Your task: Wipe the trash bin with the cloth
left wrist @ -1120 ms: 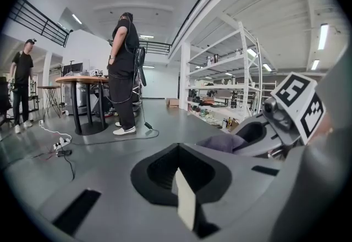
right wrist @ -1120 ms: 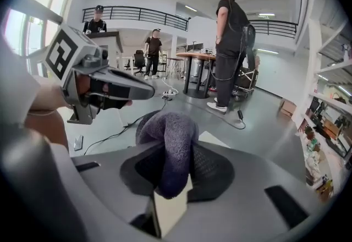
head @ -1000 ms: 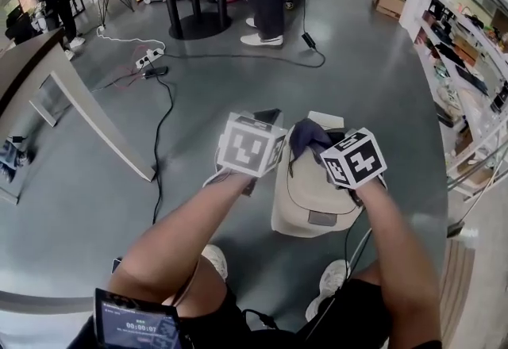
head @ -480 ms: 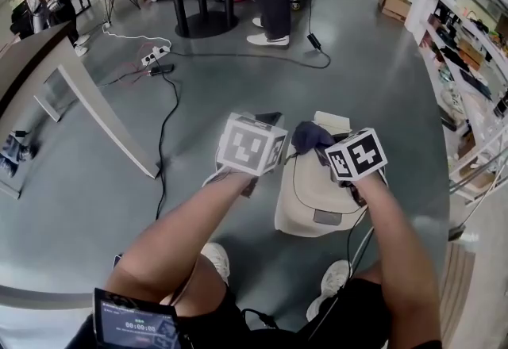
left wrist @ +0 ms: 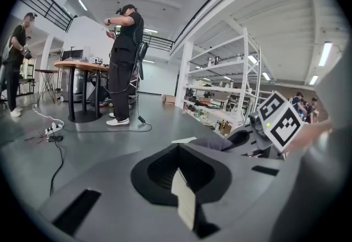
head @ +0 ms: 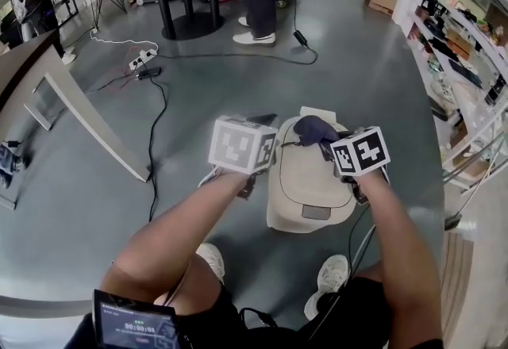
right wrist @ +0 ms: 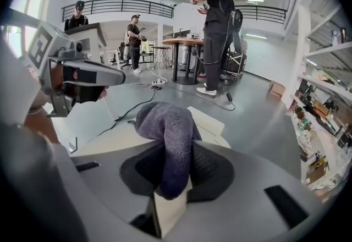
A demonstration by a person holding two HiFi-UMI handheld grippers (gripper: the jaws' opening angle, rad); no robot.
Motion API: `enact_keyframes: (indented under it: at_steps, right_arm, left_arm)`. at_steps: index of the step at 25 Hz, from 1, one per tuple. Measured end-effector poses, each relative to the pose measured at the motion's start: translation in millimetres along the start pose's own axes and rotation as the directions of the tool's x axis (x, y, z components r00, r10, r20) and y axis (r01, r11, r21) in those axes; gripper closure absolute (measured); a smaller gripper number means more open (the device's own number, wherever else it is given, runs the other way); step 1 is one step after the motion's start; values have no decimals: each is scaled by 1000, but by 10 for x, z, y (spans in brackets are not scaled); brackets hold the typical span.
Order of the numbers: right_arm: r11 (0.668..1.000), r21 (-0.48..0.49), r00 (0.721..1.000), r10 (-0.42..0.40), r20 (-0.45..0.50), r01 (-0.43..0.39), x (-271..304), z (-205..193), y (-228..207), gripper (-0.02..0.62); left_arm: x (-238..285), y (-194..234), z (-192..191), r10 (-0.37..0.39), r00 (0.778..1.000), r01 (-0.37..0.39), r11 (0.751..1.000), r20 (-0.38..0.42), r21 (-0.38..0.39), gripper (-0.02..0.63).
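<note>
Right now the right gripper (head: 325, 147) is clamped on the dark cloth (head: 313, 129), which rests on the far end of the trash bin (head: 305, 181). The bin stands on the floor (head: 198, 86) just beyond the person's feet. To wipe well, I would press the cloth flat on the lid and draw it toward the near edge in long overlapping strokes, then down the sides. The left gripper (head: 262, 119), jaws together on nothing just left of the bin, could steady it. Only the right gripper view shows the cloth pinched as a bunched fold between the jaws. Only the head view shows the whole lid.
</note>
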State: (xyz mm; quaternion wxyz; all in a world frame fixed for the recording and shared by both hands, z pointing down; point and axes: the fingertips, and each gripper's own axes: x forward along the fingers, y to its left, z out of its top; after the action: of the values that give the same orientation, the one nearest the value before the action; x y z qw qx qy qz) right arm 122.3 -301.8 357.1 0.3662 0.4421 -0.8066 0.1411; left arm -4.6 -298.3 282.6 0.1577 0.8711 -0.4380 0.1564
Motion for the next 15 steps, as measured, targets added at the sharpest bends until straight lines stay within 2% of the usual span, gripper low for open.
enact_keyframes:
  at_steps: [6, 15]
  right_arm:
    - [995, 59, 996, -81, -24, 82, -184, -233, -304, 506]
    - [975, 194, 994, -101, -31, 105, -304, -501, -500, 506]
  left_arm:
    - [31, -280, -17, -27, 999, 29, 995, -21, 90, 609]
    - [153, -517, -98, -67, 997, 71, 990, -38, 119, 609]
